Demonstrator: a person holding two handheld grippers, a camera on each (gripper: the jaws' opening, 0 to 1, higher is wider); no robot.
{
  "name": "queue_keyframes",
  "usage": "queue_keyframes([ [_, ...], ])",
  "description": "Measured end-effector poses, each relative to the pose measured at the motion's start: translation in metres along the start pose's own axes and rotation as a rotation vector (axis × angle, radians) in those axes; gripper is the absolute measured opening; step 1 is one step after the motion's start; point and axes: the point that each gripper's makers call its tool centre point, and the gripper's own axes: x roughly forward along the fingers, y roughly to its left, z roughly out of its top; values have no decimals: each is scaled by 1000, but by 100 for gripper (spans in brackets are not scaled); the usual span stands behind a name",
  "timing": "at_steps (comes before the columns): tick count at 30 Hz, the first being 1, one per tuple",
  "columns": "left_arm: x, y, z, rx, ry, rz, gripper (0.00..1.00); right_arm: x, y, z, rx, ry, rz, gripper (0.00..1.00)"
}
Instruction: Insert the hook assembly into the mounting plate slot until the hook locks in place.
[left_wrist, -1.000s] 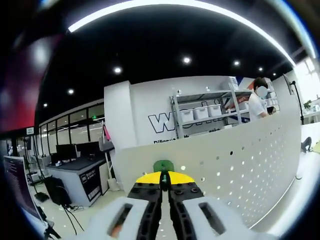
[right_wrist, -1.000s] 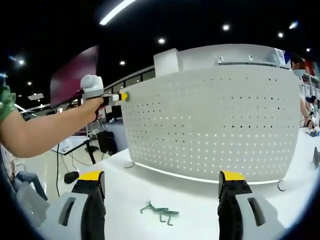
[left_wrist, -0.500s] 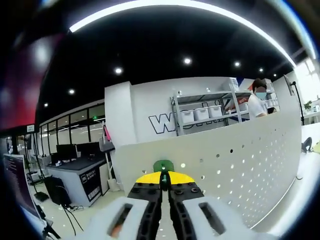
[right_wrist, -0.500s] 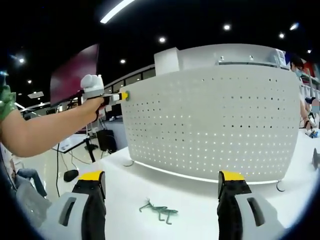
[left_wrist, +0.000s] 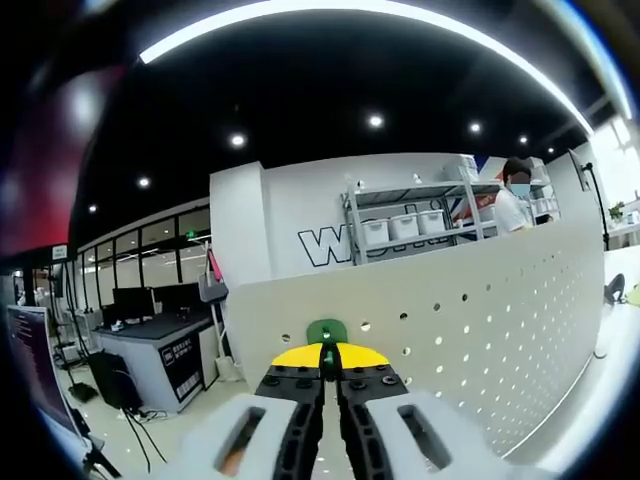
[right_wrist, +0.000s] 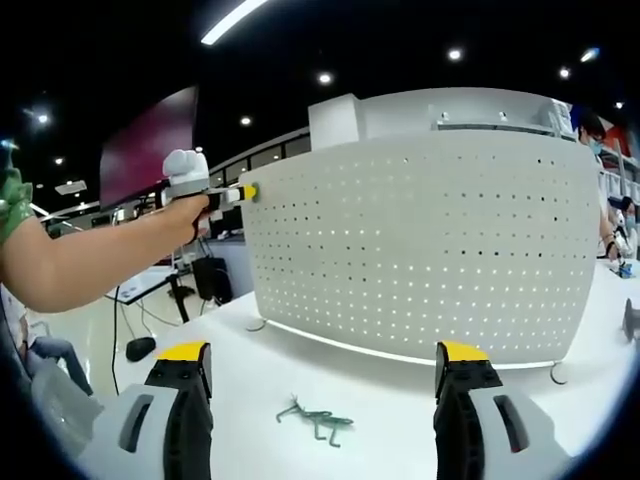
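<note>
Left hand-held gripper (left_wrist: 323, 365): jaws clenched on a green hook (left_wrist: 326, 332), whose rounded end stands just past the yellow tips, touching or just short of the plate (left_wrist: 450, 340) near its top edge; which, cannot be told. In the right gripper view the same gripper (right_wrist: 247, 192) sits at the plate's upper left corner, held out on a bare arm (right_wrist: 90, 265), long axis running level toward the plate.

Right hand-held gripper (right_wrist: 320, 385): jaws released and wide apart, holding nothing, low over the bench (right_wrist: 400, 400).

Green hooks (right_wrist: 316, 416): small tangled cluster lying flat on the bench between the right jaws, well short of the plate.

Plate: white perforated board standing upright on the bench on small feet (right_wrist: 559, 373), rows of round holes across its face.

Beyond: office desks with monitors (left_wrist: 150, 320); metal shelving with white bins (left_wrist: 410, 225); wall lettering beginning "W", rest hidden by shelving; a person (left_wrist: 515, 205) by the shelves.
</note>
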Motion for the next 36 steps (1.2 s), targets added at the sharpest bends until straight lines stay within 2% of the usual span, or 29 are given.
queue_keyframes([
  [10,3,-2,-6,12,11,-5,3,0,0,-1,0,3,-2,94],
  [16,1,-3,-5,23,-9,-4,3,1,2,-1,-1,5,0,94],
  [25,2,-2,-5,13,18,-12,4,1,1,0,-4,0,0,94],
  [36,-5,0,-3,-3,19,-18,18,2,7,0,-6,2,13,94],
])
